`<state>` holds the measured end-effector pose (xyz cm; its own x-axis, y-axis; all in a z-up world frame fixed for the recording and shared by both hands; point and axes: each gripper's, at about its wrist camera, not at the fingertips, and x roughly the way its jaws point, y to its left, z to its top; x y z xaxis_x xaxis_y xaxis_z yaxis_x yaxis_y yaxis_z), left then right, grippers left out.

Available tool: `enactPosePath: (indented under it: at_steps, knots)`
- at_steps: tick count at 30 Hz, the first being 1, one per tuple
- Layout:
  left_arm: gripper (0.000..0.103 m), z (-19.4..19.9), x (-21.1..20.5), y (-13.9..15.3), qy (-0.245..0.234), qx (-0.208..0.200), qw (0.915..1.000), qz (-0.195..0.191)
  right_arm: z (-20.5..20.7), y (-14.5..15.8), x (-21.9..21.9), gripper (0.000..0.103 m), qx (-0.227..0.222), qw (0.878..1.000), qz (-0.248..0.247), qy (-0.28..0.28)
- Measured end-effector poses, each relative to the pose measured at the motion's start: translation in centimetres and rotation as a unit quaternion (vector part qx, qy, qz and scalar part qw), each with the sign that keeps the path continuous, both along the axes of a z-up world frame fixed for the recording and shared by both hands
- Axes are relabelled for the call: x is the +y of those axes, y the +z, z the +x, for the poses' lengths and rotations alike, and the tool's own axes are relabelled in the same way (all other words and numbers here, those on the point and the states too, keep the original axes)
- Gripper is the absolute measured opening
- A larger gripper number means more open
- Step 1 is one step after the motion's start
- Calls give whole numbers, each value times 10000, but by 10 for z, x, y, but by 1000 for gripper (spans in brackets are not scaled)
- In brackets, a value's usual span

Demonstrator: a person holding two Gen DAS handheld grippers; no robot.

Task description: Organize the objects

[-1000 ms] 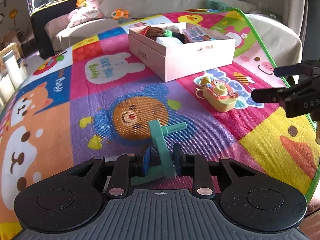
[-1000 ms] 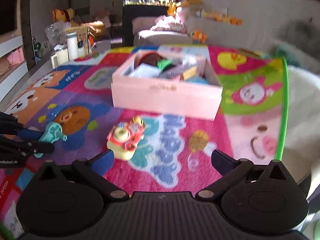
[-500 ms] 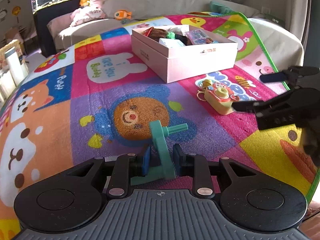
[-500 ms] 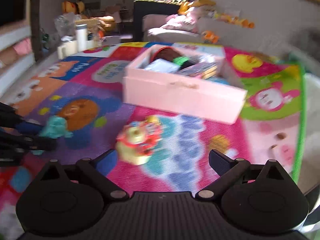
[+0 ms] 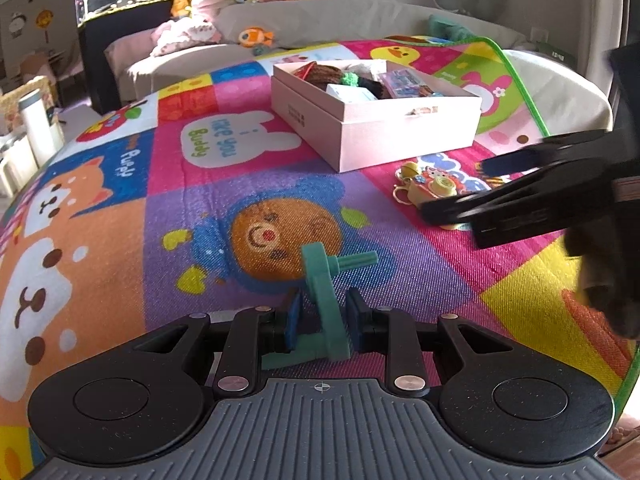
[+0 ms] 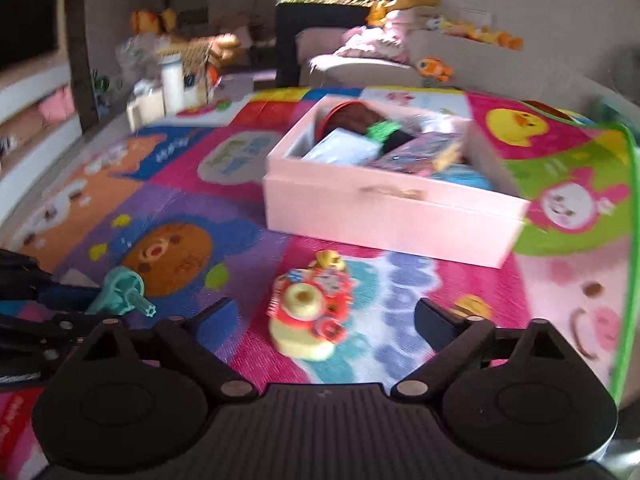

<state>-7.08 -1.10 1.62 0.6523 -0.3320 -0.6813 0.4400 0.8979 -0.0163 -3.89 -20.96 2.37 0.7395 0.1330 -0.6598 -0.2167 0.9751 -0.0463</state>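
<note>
My left gripper [image 5: 322, 314] is shut on a teal plastic toy [image 5: 326, 300] with a peg, held just above the play mat. In the right wrist view that same teal toy [image 6: 120, 290] shows at the left, in the left gripper's [image 6: 60, 306] fingers. My right gripper [image 6: 324, 316] hangs over a yellow and red toy camera [image 6: 310, 316] on the mat; its jaws are closing, stand wide on either side of the toy and do not touch it. The left wrist view shows the right gripper [image 5: 456, 192] beside the toy camera [image 5: 430, 188]. A pink box [image 5: 400, 132] with several items stands behind.
A colourful cartoon play mat [image 5: 120, 208] covers the surface, with its green edge [image 6: 630, 240] at the right. A sofa [image 5: 320, 36] with plush toys and a fish tank [image 5: 120, 4] stand beyond. White bottles [image 5: 38, 124] stand at the far left.
My right gripper has moved left and forward over the toy camera, and its jaws have narrowed a little. The left gripper has kept still with the teal toy.
</note>
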Motion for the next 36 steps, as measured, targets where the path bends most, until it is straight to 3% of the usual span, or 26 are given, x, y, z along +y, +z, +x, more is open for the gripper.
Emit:
enactPosePath:
  at_steps: [4,7,12,18,22,25,31,33,36]
  knots:
    - [26,-3,1,0,25,-21,10000,24,15,-2,9,43,316,9994,-9,118]
    - [24,-7,1,-1,117,-77,9999,-18,0,18,1,43,121,9997,27,218]
    - [15,-10,-8,-1,130,-223,9995,162,-31,68,-39,43,-201,9973,685,167]
    - [14,-1,-14,12,78,-134,9999,-20,-61,115,-84,43,-1153,9873,1086,-145]
    - [13,34,-25,56,1,-250,9981,-568,-65,120,-103,43,-1570,9806,1112,-384]
    - [14,74,-42,91,61,-424,9937,-1039,-58,115,-114,43,-1623,9782,1176,-546]
    - [16,152,-75,107,341,-249,9754,-2162,-38,100,-129,43,-1294,9804,1223,-844]
    - [16,159,-76,103,645,-360,9719,-2235,-37,97,-133,43,-1222,9821,1106,-916]
    - [16,154,-65,94,828,-504,9743,-2032,-28,97,-140,43,-1141,9817,1082,-1080]
